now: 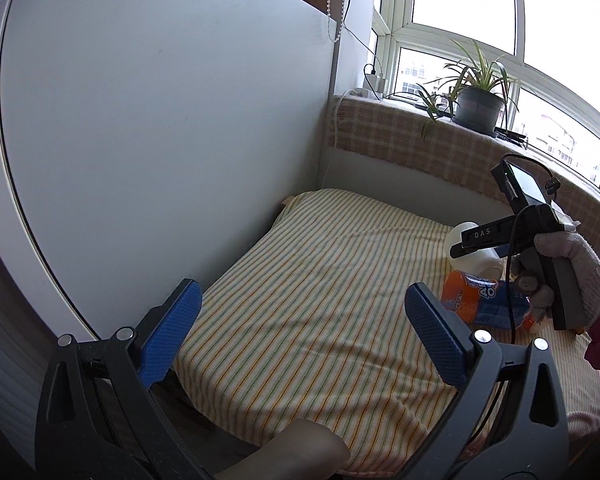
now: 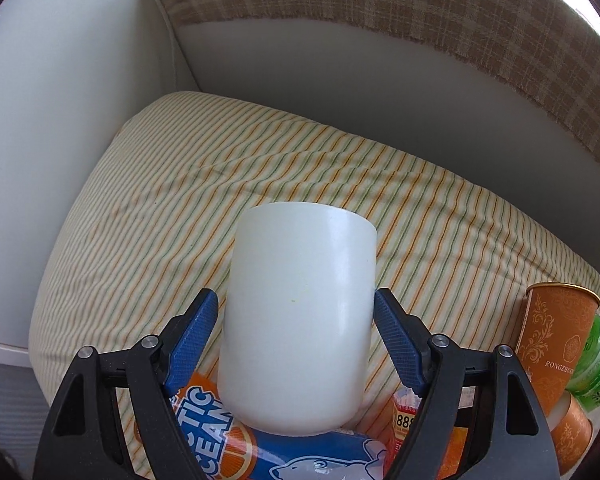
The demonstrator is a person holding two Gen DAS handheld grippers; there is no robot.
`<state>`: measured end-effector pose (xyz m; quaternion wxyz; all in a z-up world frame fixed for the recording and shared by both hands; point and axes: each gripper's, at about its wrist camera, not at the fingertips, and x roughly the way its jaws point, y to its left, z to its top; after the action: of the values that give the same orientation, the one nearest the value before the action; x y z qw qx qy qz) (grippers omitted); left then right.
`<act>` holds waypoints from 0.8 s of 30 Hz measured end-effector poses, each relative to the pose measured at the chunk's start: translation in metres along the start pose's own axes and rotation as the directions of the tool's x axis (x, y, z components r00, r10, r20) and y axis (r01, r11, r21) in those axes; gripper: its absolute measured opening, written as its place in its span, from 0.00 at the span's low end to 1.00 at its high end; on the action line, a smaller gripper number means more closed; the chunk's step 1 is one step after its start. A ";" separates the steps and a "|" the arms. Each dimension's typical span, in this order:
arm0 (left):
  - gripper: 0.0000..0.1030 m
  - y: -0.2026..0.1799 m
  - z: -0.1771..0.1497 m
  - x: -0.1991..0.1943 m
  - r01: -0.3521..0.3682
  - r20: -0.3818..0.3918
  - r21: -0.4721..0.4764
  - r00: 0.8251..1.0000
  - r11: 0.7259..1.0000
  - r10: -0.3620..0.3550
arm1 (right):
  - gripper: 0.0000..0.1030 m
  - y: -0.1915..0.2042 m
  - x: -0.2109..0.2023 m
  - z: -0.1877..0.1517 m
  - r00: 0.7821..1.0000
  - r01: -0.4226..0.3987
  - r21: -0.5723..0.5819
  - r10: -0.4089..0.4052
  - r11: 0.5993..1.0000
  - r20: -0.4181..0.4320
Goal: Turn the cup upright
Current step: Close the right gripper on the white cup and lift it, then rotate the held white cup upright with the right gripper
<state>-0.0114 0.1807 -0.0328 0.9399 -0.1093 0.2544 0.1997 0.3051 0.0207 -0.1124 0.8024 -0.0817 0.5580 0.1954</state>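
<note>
A plain white cup (image 2: 300, 320) fills the middle of the right wrist view, held between the blue pads of my right gripper (image 2: 296, 320), which is shut on its sides. It hangs above a striped cloth (image 2: 140, 208) and an orange and blue drink bottle (image 2: 220, 432). Which end of the cup is open cannot be told. In the left wrist view the cup (image 1: 466, 250) shows at the right, in the right gripper (image 1: 476, 242) held by a gloved hand. My left gripper (image 1: 300, 328) is open and empty over the striped cloth (image 1: 320, 280).
A white panel (image 1: 160, 120) stands at the left. A plaid-covered sill (image 1: 440, 140) with a potted plant (image 1: 476, 100) runs along the back. An orange paper cup (image 2: 552, 336) and a green bottle (image 2: 592, 364) stand at the right.
</note>
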 end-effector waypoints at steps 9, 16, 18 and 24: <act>1.00 0.007 0.001 -0.004 -0.012 0.009 -0.010 1.000 1.000 0.012 | 0.72 0.001 0.005 0.002 0.999 0.015 0.005 -0.016 1.000 0.028; 1.00 0.004 0.001 -0.010 -0.003 0.018 -0.002 1.000 1.000 0.003 | 0.71 0.000 -0.019 -0.001 0.993 0.006 0.011 -0.007 1.000 0.116; 1.00 0.002 0.000 -0.012 -0.001 0.021 0.000 1.000 1.000 0.001 | 0.71 0.000 -0.027 -0.003 0.990 0.005 0.010 -0.006 1.000 0.140; 1.00 -0.001 0.001 -0.020 0.005 0.032 0.008 0.999 1.000 -0.005 | 0.71 -0.005 -0.059 -0.014 0.974 0.005 0.019 -0.009 1.000 0.225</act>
<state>-0.0264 0.1737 -0.0217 0.9448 -0.1029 0.2399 0.1979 0.2776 -0.0023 -0.0634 0.8618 -0.0537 0.4650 0.1955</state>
